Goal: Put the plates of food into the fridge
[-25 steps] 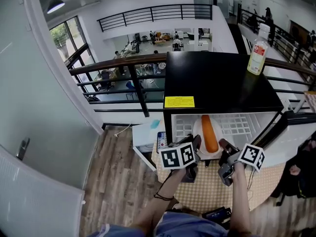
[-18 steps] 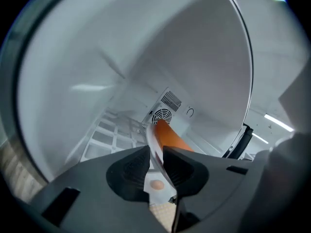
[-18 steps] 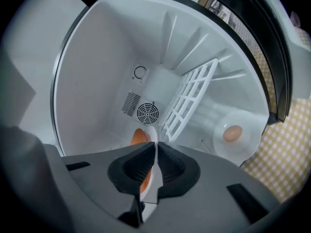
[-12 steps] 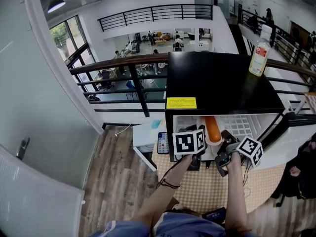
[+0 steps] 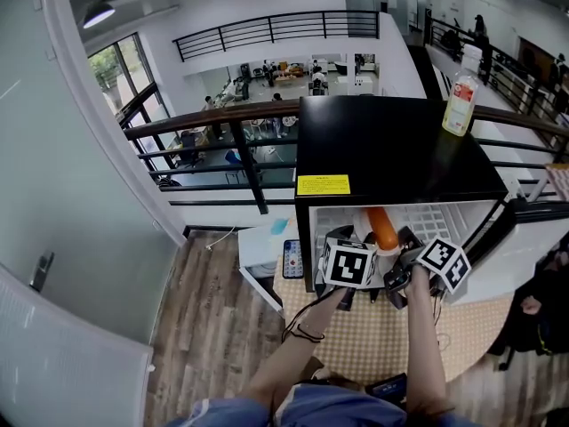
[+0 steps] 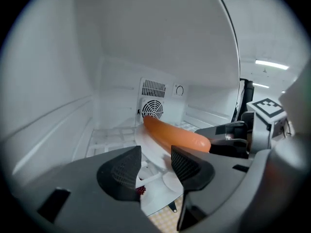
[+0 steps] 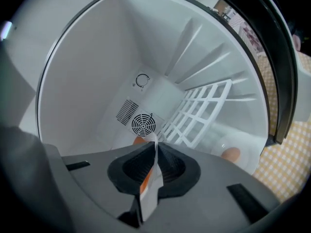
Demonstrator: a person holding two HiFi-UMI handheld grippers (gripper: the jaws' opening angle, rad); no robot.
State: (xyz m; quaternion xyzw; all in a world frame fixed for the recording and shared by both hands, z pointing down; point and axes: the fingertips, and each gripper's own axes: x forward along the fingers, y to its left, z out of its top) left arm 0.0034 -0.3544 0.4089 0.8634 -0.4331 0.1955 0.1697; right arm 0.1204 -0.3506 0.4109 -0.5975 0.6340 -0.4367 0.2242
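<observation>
In the head view the white plate [image 5: 391,254] with its sausage [image 5: 382,228] lies inside the open black fridge [image 5: 391,149], with the left gripper [image 5: 357,243] at its 7 o'clock and the right gripper [image 5: 405,249] at 5 o'clock; the left gripper view shows its jaws, just opened wide, with the plate's rim loose in the gap; the right gripper view shows jaws pinched on the rim.

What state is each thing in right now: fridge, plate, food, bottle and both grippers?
fridge: door open.
plate: partway into the fridge, near edge outside, rim pinched by one gripper.
sausage: lying on the plate.
left gripper: jaws have just been opening and stand apart; the plate edge shows in the gap, not pressed.
right gripper: shut on the plate rim.
bottle: upright on the fridge top, capped.
</observation>
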